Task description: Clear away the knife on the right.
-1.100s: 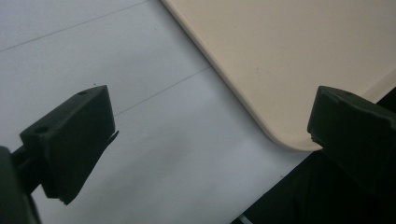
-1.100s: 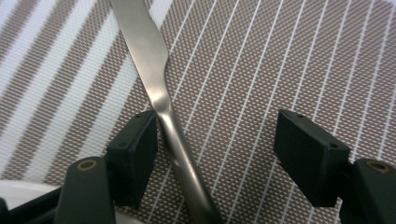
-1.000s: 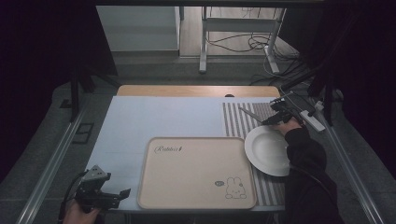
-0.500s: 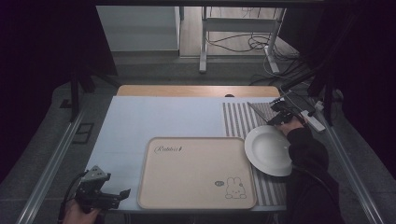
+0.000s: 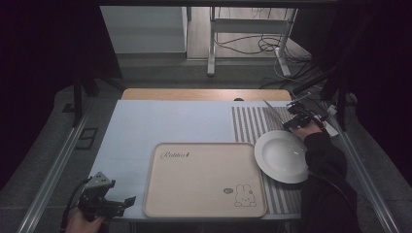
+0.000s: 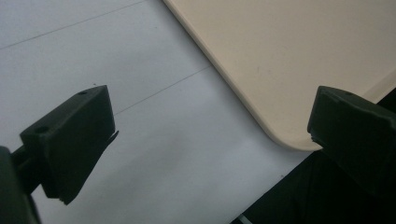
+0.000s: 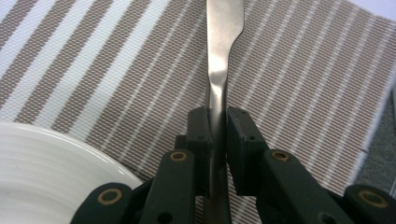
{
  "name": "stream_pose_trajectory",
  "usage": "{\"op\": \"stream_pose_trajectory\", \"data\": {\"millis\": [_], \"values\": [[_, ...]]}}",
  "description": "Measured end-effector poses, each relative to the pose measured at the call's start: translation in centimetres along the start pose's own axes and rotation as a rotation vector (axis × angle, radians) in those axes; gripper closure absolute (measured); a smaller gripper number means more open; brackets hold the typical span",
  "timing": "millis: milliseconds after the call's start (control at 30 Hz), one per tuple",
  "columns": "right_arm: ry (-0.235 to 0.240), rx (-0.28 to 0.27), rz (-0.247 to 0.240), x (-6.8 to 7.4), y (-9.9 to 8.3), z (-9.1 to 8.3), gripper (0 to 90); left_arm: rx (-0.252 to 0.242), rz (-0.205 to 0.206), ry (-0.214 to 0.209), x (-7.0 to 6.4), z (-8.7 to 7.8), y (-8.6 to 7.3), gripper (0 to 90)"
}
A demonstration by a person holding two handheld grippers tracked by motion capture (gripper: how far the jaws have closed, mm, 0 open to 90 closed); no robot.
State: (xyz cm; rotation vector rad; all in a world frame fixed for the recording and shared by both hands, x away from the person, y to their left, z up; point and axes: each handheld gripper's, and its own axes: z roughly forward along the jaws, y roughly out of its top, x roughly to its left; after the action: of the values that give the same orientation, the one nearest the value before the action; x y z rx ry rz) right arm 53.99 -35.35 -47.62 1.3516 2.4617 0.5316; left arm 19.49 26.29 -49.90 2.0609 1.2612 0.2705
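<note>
My right gripper (image 5: 293,121) is shut on a flat steel piece of cutlery (image 5: 273,110), held over the striped placemat (image 5: 248,124) just beyond a white plate (image 5: 282,156). In the right gripper view the jaws clamp the cutlery (image 7: 224,28) at its narrow neck, and its wider end points away above the placemat (image 7: 116,70); I cannot tell whether it touches the mat. The plate's rim (image 7: 37,168) shows at lower left. My left gripper (image 5: 121,204) stands open at the table's near left corner, beside the beige tray (image 5: 204,179). Its jaws (image 6: 208,126) hold nothing, with the tray corner (image 6: 289,56) between them.
The tray carries a rabbit print and lies at the middle front of the pale table (image 5: 170,121). A wooden strip (image 5: 204,94) runs along the far edge. A dark sleeve (image 5: 325,165) lies right of the plate. Cables and a stand sit on the floor beyond.
The free end of the cutlery has swung to the right and farther away as the right gripper turned a little. The left gripper has stayed put.
</note>
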Motion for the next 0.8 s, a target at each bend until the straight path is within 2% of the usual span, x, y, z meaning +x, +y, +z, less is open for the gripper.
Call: {"op": "stream_pose_trajectory", "data": {"millis": [333, 567, 800], "values": [[-0.016, -0.027, 0.017, -0.9, -0.4, -1.5, 80.4, 0.004, 0.004, 0.000, 0.0, 0.1, 0.1, 1.7], [-0.029, -0.018, 0.005, -1.1, -0.2, -2.4, 80.4, 0.004, 0.004, 0.001, 0.0, 0.1, 0.1, 1.7], [-0.021, -0.011, 0.004, -1.5, 0.0, -3.9, 80.4, -0.001, -0.004, -0.003, 0.1, 0.0, 0.0, 1.6]]}}
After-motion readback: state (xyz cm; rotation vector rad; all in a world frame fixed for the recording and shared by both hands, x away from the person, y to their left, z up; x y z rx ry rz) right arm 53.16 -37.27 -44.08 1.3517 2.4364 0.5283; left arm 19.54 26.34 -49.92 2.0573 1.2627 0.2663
